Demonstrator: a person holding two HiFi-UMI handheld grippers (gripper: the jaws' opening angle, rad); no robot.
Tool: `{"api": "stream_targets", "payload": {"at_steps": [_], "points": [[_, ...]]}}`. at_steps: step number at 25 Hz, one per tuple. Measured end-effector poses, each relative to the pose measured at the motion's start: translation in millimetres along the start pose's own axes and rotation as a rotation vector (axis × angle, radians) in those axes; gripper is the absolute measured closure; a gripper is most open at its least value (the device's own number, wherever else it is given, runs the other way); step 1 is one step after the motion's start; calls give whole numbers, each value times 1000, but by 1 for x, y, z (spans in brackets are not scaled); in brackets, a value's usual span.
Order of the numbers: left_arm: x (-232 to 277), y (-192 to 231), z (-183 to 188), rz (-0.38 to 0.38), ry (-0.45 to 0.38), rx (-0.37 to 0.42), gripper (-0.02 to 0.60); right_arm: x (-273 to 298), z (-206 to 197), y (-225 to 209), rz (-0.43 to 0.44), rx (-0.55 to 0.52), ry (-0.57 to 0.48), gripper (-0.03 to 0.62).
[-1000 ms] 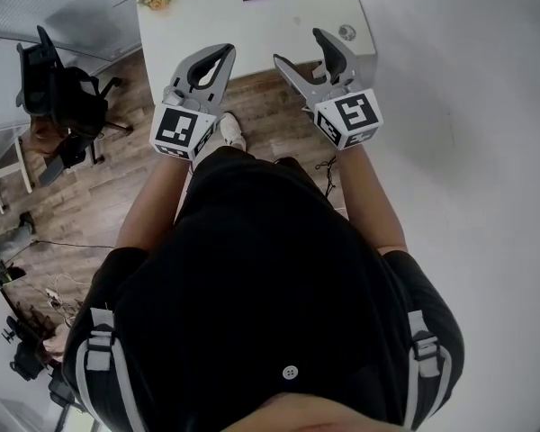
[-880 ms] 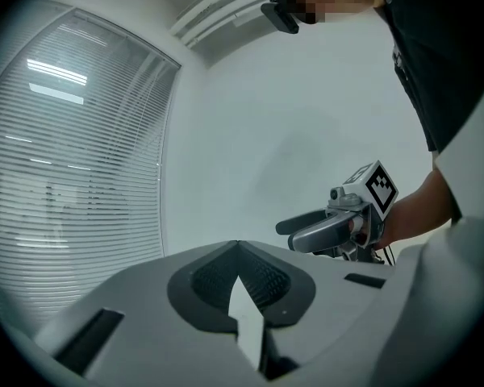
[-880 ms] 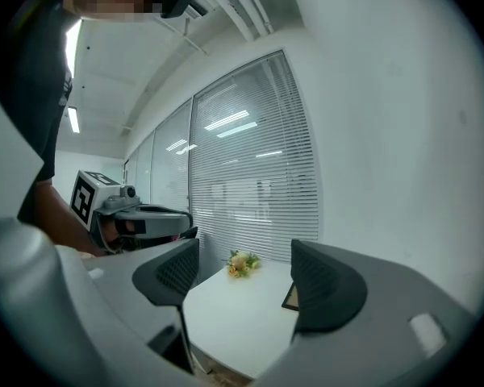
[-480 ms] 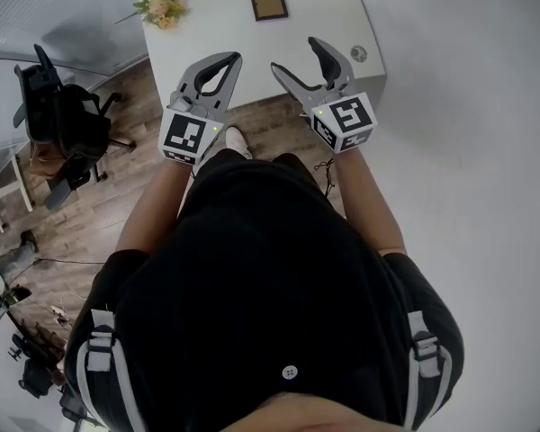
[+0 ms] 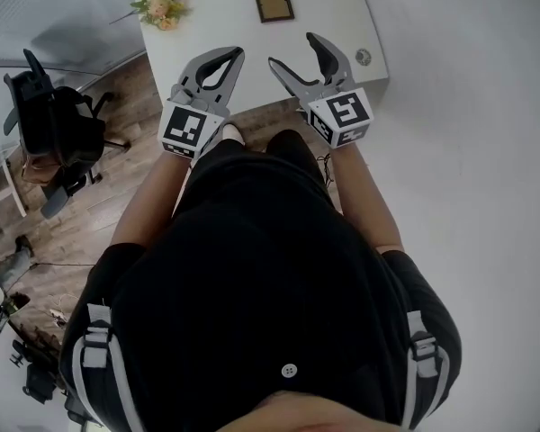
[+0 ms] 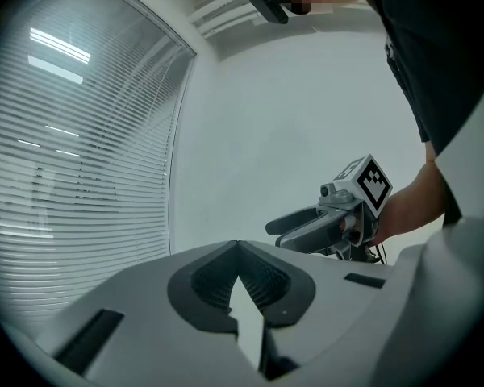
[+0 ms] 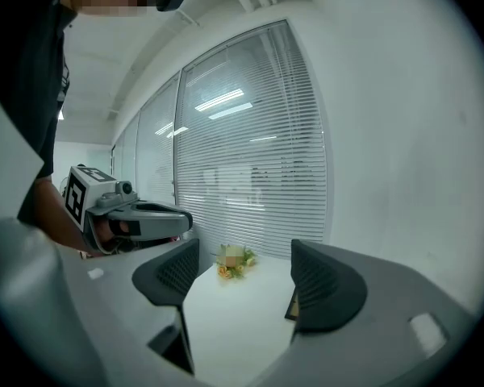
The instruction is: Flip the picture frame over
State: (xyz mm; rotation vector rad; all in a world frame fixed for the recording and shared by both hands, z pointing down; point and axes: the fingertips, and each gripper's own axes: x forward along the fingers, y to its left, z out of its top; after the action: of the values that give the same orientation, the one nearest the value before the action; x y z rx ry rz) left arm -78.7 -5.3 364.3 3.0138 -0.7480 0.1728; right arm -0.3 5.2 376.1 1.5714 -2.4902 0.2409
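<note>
A small dark-framed picture frame lies flat on the far part of the white table, its brownish panel facing up. Both grippers hover over the table's near edge, well short of the frame. My left gripper is shut with nothing in it; its jaws meet at the tips. My right gripper stands open and empty. In the right gripper view the frame peeks out beside the right-hand jaw, mostly hidden by it.
A bunch of flowers sits at the table's far left corner, also seen as flowers. A small round disc lies near the right edge. A black office chair stands on the wooden floor at the left. A white wall runs along the right.
The table and frame have come nearer in the head view as the person stepped forward. Both grippers kept their pose, left shut and right open.
</note>
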Motion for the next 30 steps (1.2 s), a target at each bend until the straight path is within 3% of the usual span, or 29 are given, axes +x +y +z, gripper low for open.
{"api": "stream_targets", "payload": {"at_steps": [8, 20, 30], "points": [[30, 29, -3, 53, 10, -6, 577, 33, -9, -35, 44, 32, 24, 241], [112, 59, -10, 157, 40, -26, 577, 108, -36, -128, 131, 57, 92, 241], [164, 74, -22, 302, 61, -93, 577, 145, -80, -190, 180, 105, 203, 241]]}}
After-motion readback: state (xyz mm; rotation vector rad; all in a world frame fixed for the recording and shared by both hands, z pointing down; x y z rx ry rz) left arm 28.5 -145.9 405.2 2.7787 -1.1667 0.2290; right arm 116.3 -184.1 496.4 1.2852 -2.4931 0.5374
